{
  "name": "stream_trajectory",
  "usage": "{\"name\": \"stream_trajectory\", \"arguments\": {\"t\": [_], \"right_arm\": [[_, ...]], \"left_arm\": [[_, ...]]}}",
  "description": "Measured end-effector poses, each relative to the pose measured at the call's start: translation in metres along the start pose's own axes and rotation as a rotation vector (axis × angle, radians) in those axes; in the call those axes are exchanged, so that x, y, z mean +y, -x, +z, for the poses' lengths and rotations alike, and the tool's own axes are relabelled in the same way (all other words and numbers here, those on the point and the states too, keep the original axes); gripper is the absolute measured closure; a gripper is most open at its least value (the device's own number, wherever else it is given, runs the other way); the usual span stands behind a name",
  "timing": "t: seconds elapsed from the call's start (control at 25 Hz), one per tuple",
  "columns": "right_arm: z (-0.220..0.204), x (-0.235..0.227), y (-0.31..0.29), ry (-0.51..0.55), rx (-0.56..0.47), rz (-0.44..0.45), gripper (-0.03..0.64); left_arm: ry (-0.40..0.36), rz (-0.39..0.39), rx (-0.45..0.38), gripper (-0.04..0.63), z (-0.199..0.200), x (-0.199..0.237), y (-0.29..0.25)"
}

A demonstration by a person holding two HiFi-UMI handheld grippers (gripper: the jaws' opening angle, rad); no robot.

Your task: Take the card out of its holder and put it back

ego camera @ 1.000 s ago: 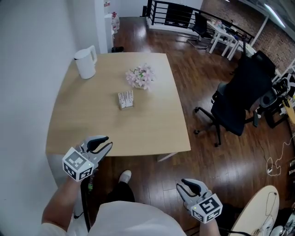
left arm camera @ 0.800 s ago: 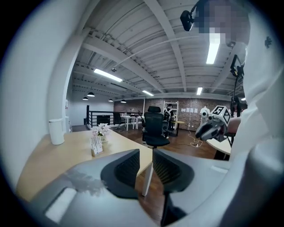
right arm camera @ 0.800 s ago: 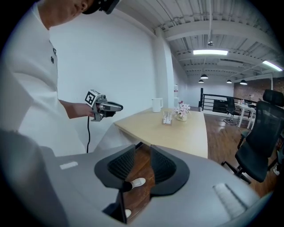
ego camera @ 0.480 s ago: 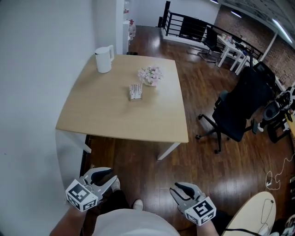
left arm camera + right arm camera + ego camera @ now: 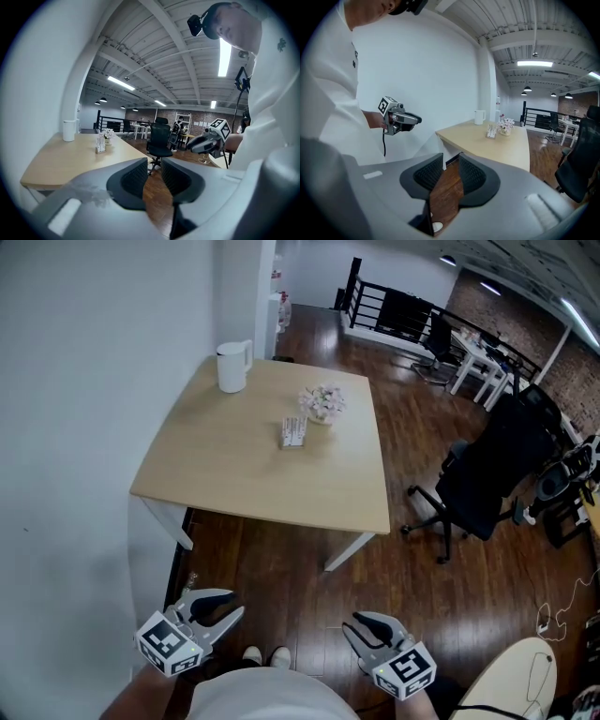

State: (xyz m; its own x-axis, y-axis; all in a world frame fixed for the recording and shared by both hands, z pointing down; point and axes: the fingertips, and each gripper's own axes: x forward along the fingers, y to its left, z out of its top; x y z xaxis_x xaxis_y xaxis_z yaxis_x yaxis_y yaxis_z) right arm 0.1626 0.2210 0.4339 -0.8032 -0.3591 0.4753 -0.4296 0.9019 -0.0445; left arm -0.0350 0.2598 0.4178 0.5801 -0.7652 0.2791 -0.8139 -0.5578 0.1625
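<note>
Holding nothing, left gripper (image 5: 233,605) and right gripper (image 5: 350,626) stand slightly open.

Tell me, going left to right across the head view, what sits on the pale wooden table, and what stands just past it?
tall white jug with a handle → small card holder with white cards → bunch of pale pink flowers → black office chair on wheels, on the floor past the table's right edge.

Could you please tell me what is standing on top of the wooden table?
On the table stand a white jug, a small bunch of flowers and, close beside them, the card holder. Seen from above, the blossoms cover whatever holds them.
</note>
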Motion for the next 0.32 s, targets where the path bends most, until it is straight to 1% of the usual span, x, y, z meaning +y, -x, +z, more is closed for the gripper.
{"name": "stream_trajectory", "arguments": {"t": [0.32], "right_arm": [[0.015, 0.038, -0.004, 0.018, 0.023, -0.023, 0.506]], "left_arm": [[0.015, -0.069, -0.027, 0.500, -0.005, -0.007, 0.029]]}}
